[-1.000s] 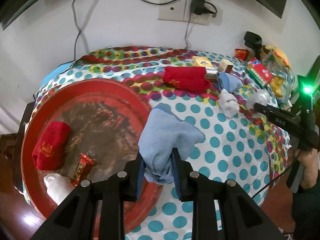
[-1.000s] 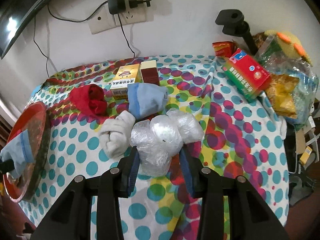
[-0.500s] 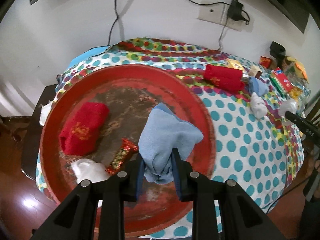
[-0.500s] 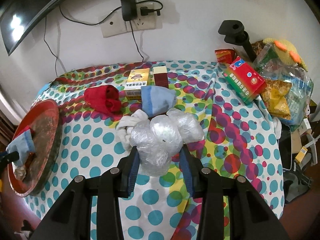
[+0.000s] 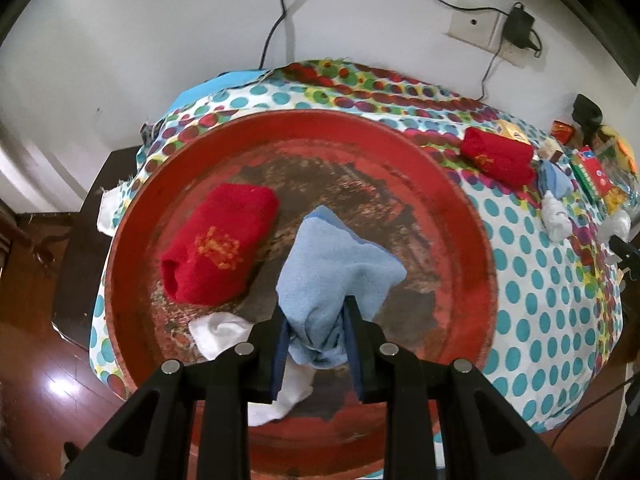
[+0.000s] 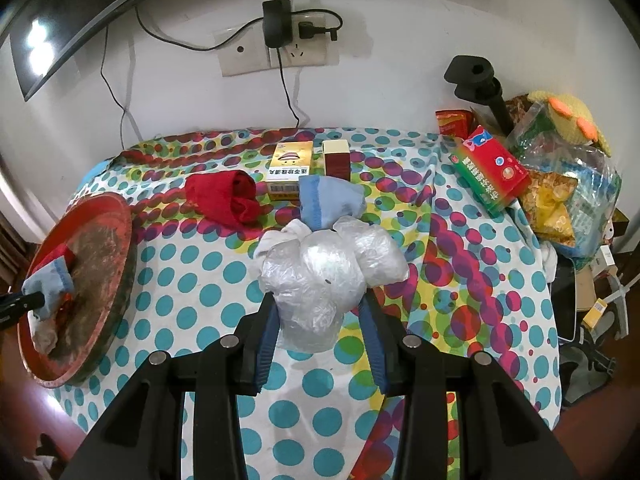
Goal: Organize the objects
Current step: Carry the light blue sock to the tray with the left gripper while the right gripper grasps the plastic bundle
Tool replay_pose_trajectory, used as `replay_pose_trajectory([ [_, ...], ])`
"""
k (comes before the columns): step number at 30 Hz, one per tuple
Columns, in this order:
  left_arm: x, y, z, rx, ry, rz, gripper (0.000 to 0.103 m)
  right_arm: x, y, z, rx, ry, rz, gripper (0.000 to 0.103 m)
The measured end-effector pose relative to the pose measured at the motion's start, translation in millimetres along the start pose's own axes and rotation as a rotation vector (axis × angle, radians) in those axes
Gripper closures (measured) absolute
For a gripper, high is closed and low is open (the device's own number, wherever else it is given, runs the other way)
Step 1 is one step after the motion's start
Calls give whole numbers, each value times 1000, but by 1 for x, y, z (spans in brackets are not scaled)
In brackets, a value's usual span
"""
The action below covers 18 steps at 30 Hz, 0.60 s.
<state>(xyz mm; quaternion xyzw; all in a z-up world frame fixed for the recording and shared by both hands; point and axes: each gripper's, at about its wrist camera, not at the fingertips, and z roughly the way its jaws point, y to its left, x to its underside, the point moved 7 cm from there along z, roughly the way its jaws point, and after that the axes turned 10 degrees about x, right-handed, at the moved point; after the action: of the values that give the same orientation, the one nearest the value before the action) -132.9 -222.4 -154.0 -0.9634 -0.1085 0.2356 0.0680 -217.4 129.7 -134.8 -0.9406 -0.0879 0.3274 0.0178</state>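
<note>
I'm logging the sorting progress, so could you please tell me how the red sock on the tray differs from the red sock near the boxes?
The red sock on the tray lies inside the round red tray, while the red sock near the boxes lies on the dotted tablecloth. The first lies beside a white sock; the second lies next to a yellow box. Both are rolled, red and not gripped.

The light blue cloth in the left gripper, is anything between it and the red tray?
Nothing visible blocks it. The light blue cloth hangs from the left gripper over bare tray floor; the red rolled towel and white cloth lie to its left.
</note>
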Motion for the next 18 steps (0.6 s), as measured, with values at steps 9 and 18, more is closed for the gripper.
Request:
replay_pose_trajectory([
  [9,7,22,3,14,6,-47,78,0,17,-13,1,-15,-34,66],
  [18,12,36,0,32,-1,-75,76,0,40,-24,-7,-25,-78,66],
])
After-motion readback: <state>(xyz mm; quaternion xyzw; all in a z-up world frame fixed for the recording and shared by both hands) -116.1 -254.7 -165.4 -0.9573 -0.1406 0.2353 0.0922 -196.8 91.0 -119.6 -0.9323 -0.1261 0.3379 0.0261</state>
